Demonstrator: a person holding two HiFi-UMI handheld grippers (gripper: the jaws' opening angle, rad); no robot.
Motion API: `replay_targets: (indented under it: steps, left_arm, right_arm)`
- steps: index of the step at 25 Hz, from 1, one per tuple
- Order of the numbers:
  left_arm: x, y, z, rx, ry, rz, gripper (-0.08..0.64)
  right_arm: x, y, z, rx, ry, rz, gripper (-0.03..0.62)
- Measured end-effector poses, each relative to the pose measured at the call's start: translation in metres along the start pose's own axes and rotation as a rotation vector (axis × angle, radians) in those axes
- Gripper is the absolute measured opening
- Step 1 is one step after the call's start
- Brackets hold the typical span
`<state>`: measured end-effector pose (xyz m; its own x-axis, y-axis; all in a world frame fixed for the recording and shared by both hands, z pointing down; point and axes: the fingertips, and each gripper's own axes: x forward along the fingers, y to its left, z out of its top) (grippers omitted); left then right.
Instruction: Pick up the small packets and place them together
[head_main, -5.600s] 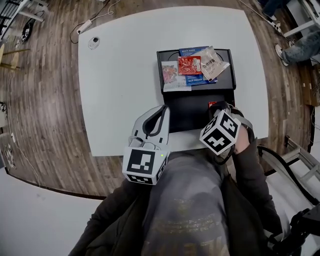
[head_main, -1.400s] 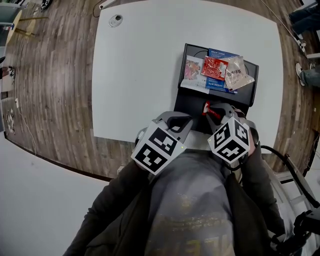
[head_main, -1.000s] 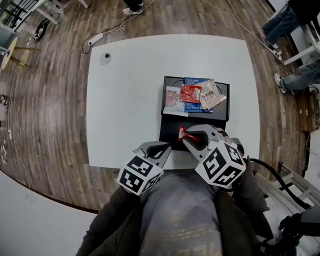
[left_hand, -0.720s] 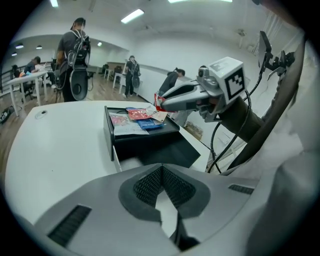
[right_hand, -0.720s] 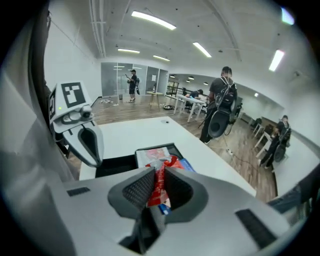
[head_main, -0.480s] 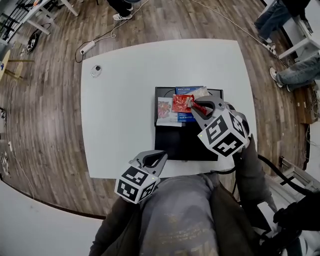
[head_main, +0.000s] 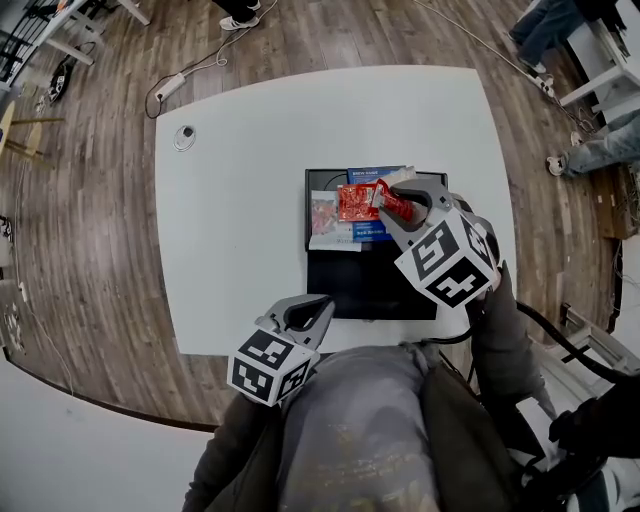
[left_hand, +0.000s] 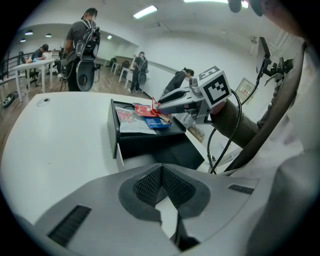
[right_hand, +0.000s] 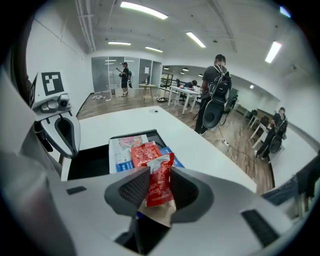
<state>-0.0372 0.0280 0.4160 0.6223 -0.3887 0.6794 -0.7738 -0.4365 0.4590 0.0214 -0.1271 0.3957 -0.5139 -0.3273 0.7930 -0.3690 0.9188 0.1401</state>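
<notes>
A white table (head_main: 240, 180) stands on a wood-plank floor (head_main: 90, 200) under ceiling strip lights (right_hand: 142, 10), with desks (right_hand: 182, 93) beyond.

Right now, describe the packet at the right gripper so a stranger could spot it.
On the white table sits a black box with a pile of packets at its far end. Over that pile the right gripper, whose jaws have just been opening, has a small red packet between them. Unlike the other red packet, lying flat, it stands upright.
</notes>
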Motion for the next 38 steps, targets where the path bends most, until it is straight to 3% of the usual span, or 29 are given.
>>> replay_targets:
  steps: [9,18,23,27,31,34,38]
  left_arm:
    - [-0.004,-0.006,-0.006,0.016,0.002,0.001,0.002]
    - [-0.010,-0.009,-0.007,0.033,-0.009,0.004,0.002]
    - [-0.013,-0.015,-0.004,0.071,-0.022,-0.007,0.002]
    - [-0.025,-0.016,-0.005,0.097,-0.047,0.005,0.002]
    - [-0.049,-0.027,0.006,0.128,-0.068,0.007,0.002]
    - [-0.054,-0.047,0.004,0.177,-0.086,-0.030,0.002]
    - [-0.069,-0.045,0.003,0.223,-0.117,-0.059,0.002]
  right_arm:
    - [-0.011,0.008,0.004,0.106,-0.076,0.064,0.170]
    - [-0.026,0.005,0.015,0.134,-0.150,0.015,0.176]
    - [-0.050,0.011,0.026,0.160,-0.231,-0.004,0.176]
    - [-0.062,0.028,0.037,0.237,-0.318,0.048,0.174]
    - [-0.085,0.038,0.058,0.317,-0.374,0.074,0.126]
    - [-0.109,0.052,0.058,0.331,-0.391,0.031,0.086]
    - [-0.113,0.076,0.075,0.345,-0.418,0.005,0.006]
